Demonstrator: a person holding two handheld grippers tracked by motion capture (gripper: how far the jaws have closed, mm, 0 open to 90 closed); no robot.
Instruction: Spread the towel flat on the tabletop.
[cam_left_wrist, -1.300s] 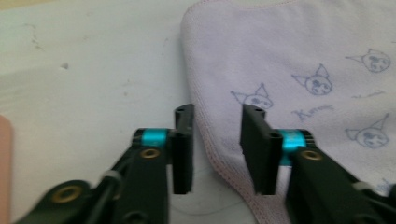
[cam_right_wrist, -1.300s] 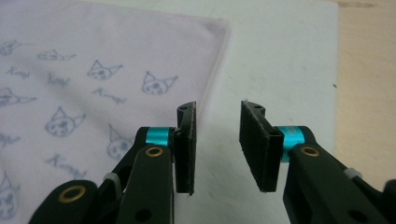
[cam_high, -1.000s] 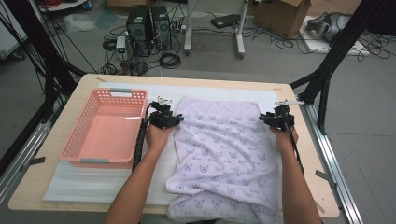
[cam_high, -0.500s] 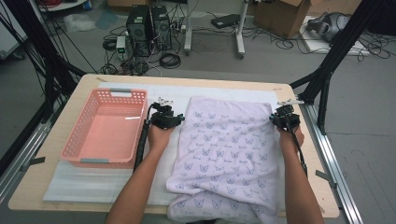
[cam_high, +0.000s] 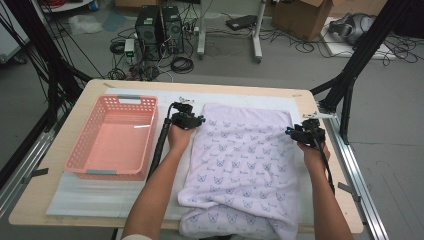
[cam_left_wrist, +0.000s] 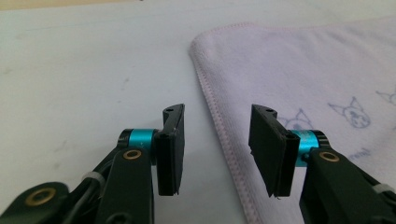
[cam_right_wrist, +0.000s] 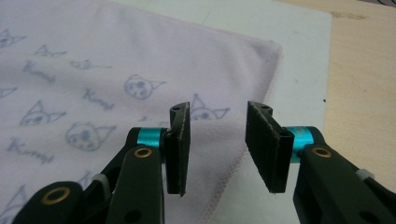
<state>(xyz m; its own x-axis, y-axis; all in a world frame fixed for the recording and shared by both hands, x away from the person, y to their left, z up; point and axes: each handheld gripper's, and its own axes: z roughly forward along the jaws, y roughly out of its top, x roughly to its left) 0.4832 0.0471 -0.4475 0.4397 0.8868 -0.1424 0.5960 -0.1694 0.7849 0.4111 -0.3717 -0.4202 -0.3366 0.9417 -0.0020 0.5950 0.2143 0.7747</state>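
A pale lilac towel (cam_high: 245, 165) with cat prints lies spread on the white mat, its near end hanging over the table's front edge. My left gripper (cam_high: 194, 114) is open at the towel's far left corner. In the left gripper view (cam_left_wrist: 218, 135) the stitched hem of the towel (cam_left_wrist: 289, 60) runs up between the jaws, with no pad touching it. My right gripper (cam_high: 297, 129) is open at the right hem near the far right corner. Its jaws (cam_right_wrist: 218, 135) have just been opening, and they hang above the towel (cam_right_wrist: 93, 60) with nothing pinched.
An empty pink basket (cam_high: 102, 173) stands on the mat to the left of my left hand. The white mat (cam_high: 100, 197) covers most of the wooden table (cam_high: 45, 175). Black frame legs, cables and computers are on the floor beyond.
The towel's far edge now lies flatter and reaches farther right. My left gripper has shifted right to the towel's left hem. My right gripper has moved slightly outward to the right hem.
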